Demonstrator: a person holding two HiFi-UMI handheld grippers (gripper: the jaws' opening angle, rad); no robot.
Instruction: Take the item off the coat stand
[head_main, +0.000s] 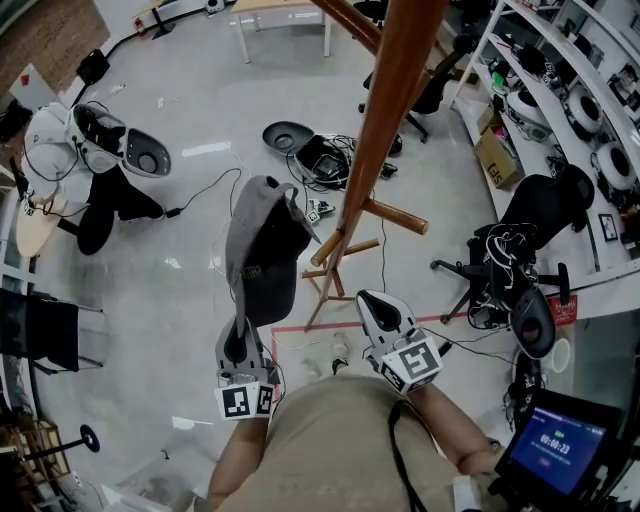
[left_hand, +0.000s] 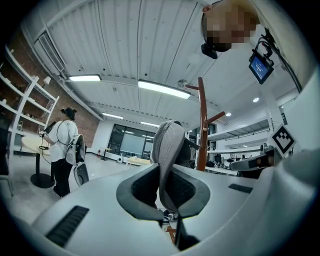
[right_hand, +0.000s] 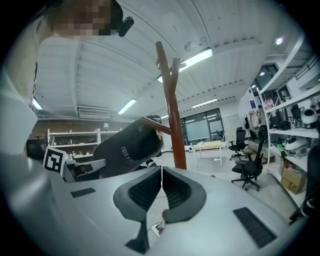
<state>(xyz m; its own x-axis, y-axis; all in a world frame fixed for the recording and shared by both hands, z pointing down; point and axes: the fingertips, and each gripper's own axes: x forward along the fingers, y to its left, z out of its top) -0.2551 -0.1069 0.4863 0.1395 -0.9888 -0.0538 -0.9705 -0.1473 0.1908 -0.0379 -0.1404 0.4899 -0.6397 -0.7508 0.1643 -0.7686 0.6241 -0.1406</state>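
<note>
One cap (head_main: 262, 250), one coat stand (head_main: 398, 95); left hand-held gripper (head_main: 241, 338) clamps cap.

Right gripper (right_hand: 161, 172): jaws together, nothing between them.
Stand (right_hand: 172, 115): brown pole, upright behind the jaws, forked at the top.
Cap (right_hand: 127, 146): dark, left of the pole, with a peg crossing its top.
Marker cube (right_hand: 54, 159): low left, beside the cap.
Chairs (right_hand: 246, 162): black, at the right, near a table (right_hand: 207, 146).
</note>
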